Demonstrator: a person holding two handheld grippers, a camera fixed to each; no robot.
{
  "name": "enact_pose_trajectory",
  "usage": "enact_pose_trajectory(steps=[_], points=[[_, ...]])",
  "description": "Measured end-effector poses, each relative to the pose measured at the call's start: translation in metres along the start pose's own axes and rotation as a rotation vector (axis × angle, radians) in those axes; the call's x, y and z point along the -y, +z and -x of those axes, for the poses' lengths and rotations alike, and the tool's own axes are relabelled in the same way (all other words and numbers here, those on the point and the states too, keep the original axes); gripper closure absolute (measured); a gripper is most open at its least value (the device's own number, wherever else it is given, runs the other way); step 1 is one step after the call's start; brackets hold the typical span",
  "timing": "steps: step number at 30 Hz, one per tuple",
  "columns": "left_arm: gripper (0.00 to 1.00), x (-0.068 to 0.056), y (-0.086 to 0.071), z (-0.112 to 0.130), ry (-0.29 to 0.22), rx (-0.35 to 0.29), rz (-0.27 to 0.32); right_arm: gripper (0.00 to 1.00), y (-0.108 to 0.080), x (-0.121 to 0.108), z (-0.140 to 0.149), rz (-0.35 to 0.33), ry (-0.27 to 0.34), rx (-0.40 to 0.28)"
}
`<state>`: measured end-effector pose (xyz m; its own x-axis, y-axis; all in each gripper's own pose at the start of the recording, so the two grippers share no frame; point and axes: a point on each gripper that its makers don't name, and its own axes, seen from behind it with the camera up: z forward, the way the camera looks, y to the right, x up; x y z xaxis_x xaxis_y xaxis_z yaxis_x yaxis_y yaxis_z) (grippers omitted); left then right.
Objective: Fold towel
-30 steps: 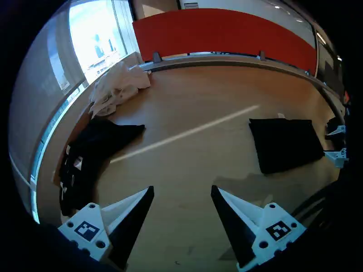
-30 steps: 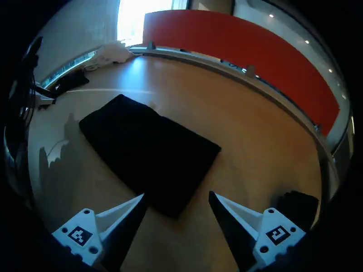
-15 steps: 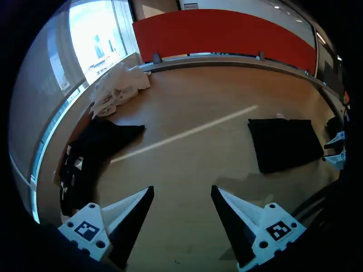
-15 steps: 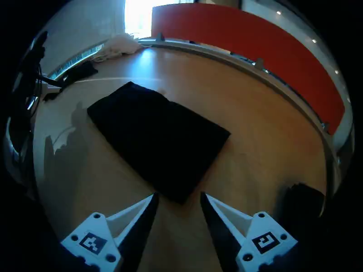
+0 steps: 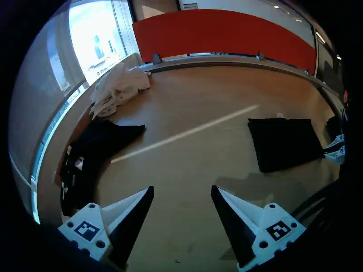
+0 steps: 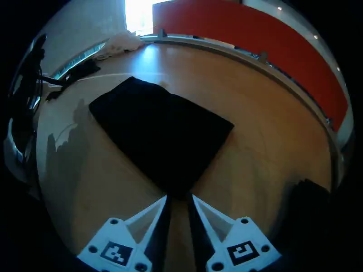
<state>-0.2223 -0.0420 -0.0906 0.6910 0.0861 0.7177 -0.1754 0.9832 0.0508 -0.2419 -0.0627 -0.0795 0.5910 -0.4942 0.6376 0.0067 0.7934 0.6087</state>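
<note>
The black towel (image 6: pixel 161 131) lies flat on the wooden table (image 6: pixel 267 136) as a folded oblong, one corner pointing at the right gripper (image 6: pixel 179 199). That gripper's fingers are drawn in to a narrow slit about this near corner. Wood shows in the gap behind the tips, and it cannot be told whether both pads already bite the cloth. The step in hand looks like taking this corner for the next fold. To do it well, the fingers should catch every layer at the corner, not just the top one. The lift should be low, and the corner should travel straight to the opposite edge so the edges meet squarely. The left gripper (image 5: pixel 181 187) hovers over bare wood well apart from the towel, fingers spread wide and holding nothing. It would probably serve best by moving across to the neighbouring corner or pinning the far side so the cloth does not drag. Farther off along the window edge lie a crumpled white cloth heap (image 5: pixel 118 86) and a loose black cloth pile (image 5: pixel 95 149), with a red partition (image 5: pixel 222 34) beyond the table. The cloths sit straight on the wood, not in a basket or bin.
</note>
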Motion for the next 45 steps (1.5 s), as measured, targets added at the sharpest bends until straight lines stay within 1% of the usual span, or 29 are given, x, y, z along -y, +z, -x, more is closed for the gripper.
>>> enact_pose_trajectory(steps=[3, 7, 15, 18, 23, 33, 39, 45], points=[[0.07, 0.0, 0.0, 0.0, -0.001, 0.001, 0.001, 0.89, 0.0, -0.002, 0.0, 0.007, -0.005, -0.001], [0.07, 0.0, 0.0, 0.001, 0.0, 0.002, 0.0, 0.95, 0.0, -0.001, 0.0, 0.006, -0.009, -0.003], [0.07, 0.002, -0.001, 0.003, -0.004, 0.006, -0.001, 0.97, -0.005, -0.001, -0.01, 0.011, -0.002, -0.023], [0.07, 0.002, -0.001, 0.003, -0.006, 0.006, 0.0, 0.97, -0.011, -0.004, -0.018, 0.022, -0.014, -0.039], [0.07, 0.002, -0.001, 0.003, -0.008, 0.003, 0.003, 0.97, -0.019, -0.004, -0.039, 0.029, -0.039, -0.069], [0.07, 0.002, -0.003, 0.001, -0.017, -0.005, 0.009, 0.97, -0.032, 0.001, -0.093, 0.035, -0.109, -0.142], [0.07, 0.001, -0.005, -0.001, -0.024, -0.01, 0.013, 0.97, -0.038, 0.009, -0.128, 0.031, -0.155, -0.19], [0.07, 0.0, -0.007, -0.001, -0.033, -0.014, 0.017, 0.97, -0.041, 0.019, -0.156, 0.023, -0.195, -0.228]])
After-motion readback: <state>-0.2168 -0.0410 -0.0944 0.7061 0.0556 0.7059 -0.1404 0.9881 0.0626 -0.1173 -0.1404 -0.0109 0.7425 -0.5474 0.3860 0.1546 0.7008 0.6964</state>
